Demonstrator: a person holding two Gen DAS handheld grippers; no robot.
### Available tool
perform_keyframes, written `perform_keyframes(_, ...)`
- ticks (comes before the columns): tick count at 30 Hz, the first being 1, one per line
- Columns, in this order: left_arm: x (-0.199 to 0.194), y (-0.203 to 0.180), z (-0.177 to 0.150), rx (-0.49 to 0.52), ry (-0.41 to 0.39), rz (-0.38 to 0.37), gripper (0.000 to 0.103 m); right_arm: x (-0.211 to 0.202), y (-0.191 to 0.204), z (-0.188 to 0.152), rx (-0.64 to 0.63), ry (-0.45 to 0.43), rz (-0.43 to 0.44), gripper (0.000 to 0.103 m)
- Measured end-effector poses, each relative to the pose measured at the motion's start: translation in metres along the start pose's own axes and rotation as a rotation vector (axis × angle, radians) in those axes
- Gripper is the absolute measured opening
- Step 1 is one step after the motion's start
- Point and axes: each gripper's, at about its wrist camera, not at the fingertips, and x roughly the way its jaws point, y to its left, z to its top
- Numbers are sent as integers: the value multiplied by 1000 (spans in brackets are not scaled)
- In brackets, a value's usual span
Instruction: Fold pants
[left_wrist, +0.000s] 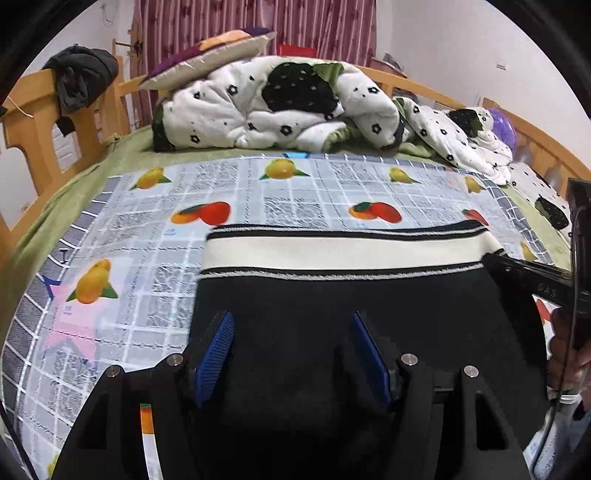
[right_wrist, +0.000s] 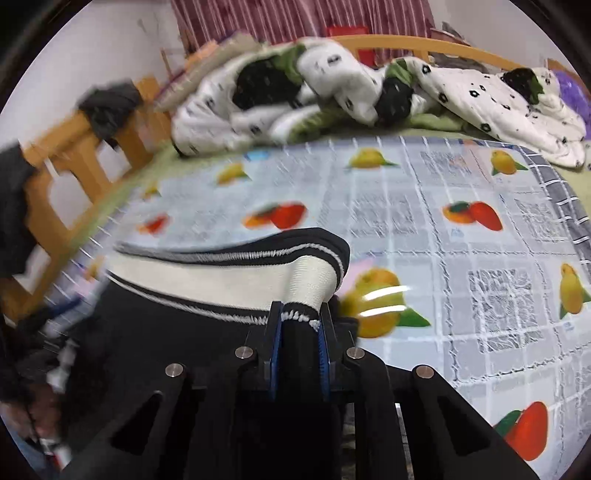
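Black pants (left_wrist: 332, 295) with a white waistband edged in black and white stripes (left_wrist: 332, 251) lie on a fruit-print sheet (left_wrist: 147, 229) on the bed. My left gripper (left_wrist: 291, 321) is open, its blue pads (left_wrist: 216, 354) spread over the black fabric below the waistband. My right gripper (right_wrist: 298, 314) is shut on the right end of the waistband (right_wrist: 306, 284), bunching and lifting it. The right gripper's finger also shows in the left wrist view (left_wrist: 524, 273) at the waistband's right end. The right wrist view is motion-blurred.
A crumpled white quilt with black flowers (left_wrist: 277, 107) lies at the far side of the bed, with a pillow (left_wrist: 207, 55) behind it. A wooden bed frame (left_wrist: 40, 122) with dark clothes hung on it (left_wrist: 83, 77) stands at left. A green bedsheet (left_wrist: 44, 221) rims the printed sheet.
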Motion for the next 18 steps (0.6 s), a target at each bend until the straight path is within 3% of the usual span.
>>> perform_keyframes(2, 6, 0, 0, 5, 25, 23, 63, 0, 6, 2, -30, 10, -38, 16)
perform_keyframes(7, -2, 3, 5, 12, -33, 64, 63, -13, 29, 5, -151, 3, -173, 27)
perform_keyframes(9, -1, 7, 8, -4, -41, 69, 63, -22, 32, 4, -148, -42, -176, 30)
perform_keyframes(13, 30, 9, -1, -10, 101, 61, 64, -18, 31, 2, -130, -72, -149, 48)
perform_keyframes(15, 36, 5, -6, 13, 110, 84, 65, -1, 29, -1, -128, -11, -156, 47)
perform_keyframes(18, 31, 0, -5, 36, 98, 91, 66, -2, 26, 1, -104, -9, -148, 48)
